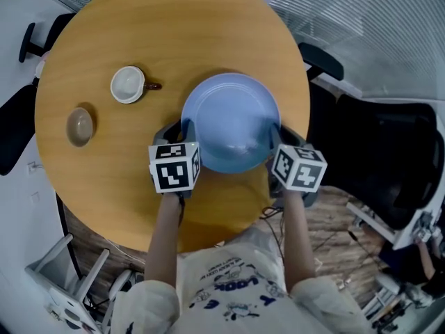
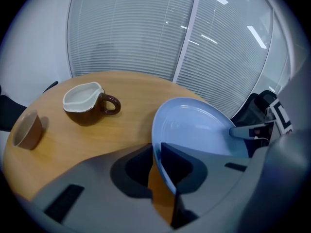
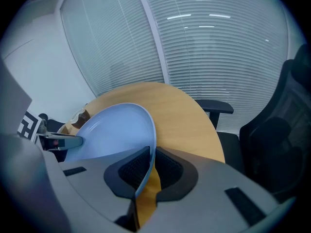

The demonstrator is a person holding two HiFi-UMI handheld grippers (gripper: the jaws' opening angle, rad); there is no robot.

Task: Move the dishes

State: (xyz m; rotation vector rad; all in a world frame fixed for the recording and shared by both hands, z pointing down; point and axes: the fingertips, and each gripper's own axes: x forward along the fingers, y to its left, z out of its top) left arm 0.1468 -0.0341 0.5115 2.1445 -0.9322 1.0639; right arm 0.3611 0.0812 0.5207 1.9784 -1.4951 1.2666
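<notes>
One plate (image 1: 233, 120), one mug (image 1: 128, 84), one cup (image 1: 80, 126). Your left gripper (image 2: 155, 165) and right gripper (image 3: 146, 171) jaws clamp opposite plate rims by the near edge of the counter (image 1: 208, 19); mug and cup sit well apart, leftward.

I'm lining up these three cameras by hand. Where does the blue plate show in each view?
Head view: the blue plate is mid-frame, over the table's near half.
Left gripper view: right of centre, its rim running down between the jaws.
Right gripper view: left of centre, its rim again between the jaws.
Shared landmark: the round wooden table, seen beneath the plate in all three.
</notes>
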